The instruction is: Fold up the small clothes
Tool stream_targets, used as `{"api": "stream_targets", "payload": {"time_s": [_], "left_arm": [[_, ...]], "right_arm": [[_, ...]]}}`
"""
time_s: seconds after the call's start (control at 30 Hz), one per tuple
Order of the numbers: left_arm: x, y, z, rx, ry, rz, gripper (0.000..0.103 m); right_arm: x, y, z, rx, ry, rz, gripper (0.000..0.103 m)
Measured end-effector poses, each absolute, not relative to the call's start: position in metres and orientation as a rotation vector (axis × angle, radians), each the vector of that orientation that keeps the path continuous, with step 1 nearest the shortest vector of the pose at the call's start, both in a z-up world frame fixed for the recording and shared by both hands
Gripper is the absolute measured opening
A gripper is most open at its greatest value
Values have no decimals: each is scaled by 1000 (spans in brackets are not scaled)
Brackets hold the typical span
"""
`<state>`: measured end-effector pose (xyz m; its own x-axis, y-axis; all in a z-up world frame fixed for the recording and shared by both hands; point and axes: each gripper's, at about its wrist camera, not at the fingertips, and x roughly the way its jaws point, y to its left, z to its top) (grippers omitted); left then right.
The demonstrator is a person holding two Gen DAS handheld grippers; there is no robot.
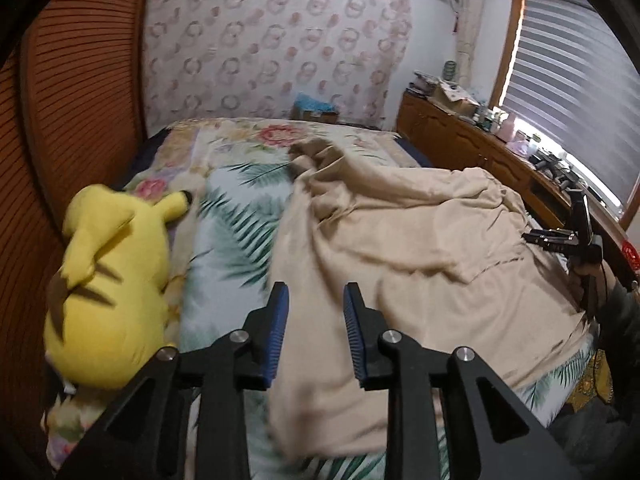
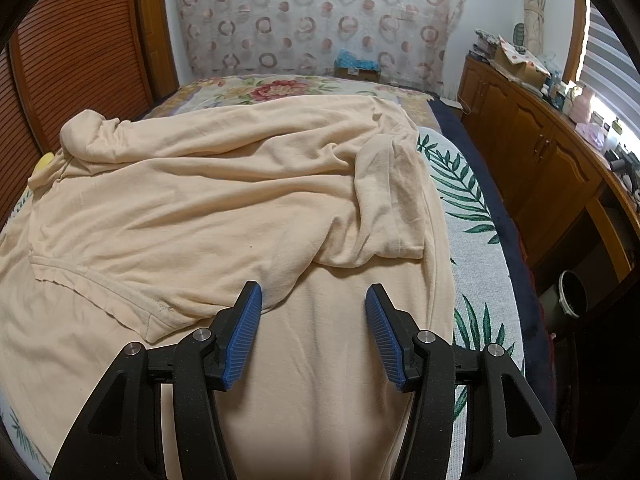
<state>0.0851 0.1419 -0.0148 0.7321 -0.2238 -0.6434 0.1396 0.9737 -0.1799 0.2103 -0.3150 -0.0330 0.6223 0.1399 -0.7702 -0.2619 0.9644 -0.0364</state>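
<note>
Black arms of the left gripper (image 1: pixel 316 292) fill the bottom of the left wrist view, its blue-padded jaws parted with nothing pinched between them; only the cloth beneath shows through the gap. Below lies the beige shirt (image 1: pixel 392 232), crumpled across the bed (image 1: pixel 224 248), its lower edge cut off behind the gripper arms. At 9 o'clock a yellow plush toy (image 1: pixel 108 280) lies on its side, blurred, its face turned away. At 3 o'clock the right gripper (image 1: pixel 556 238) shows only from the side, partly hidden by the frame's edge. On the wooden dresser (image 1: pixel 460 140) at 2 o'clock an open cardboard box (image 1: pixel 452 94) stands among clutter; its contents are too small to make out.

From the right wrist, the right gripper (image 2: pixel 314 296) hangs over the beige shirt (image 2: pixel 224 200), jaws spread wide and empty. A sleeve (image 2: pixel 390 196) lies folded over the body at 1 o'clock. The shirt runs off the frame at 7 o'clock. Only a sliver of the yellow plush toy (image 2: pixel 45 160) peeks out at 9 o'clock. A dark bin (image 2: pixel 572 294) stands at 4 o'clock, its inside unreadable.
</note>
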Motion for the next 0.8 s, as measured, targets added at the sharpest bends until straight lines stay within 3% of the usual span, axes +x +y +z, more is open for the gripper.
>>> {"api": "stream_targets", "payload": {"time_s": [0.4,0.8], "left_arm": [[203,102,-42,-73,833,-216,27],[231,95,-71,-39,879,-154,27]], "right_arm": [[210,-316,-33,-150,870,233,57],[210,-317,-33,-145,872,232,58]]}}
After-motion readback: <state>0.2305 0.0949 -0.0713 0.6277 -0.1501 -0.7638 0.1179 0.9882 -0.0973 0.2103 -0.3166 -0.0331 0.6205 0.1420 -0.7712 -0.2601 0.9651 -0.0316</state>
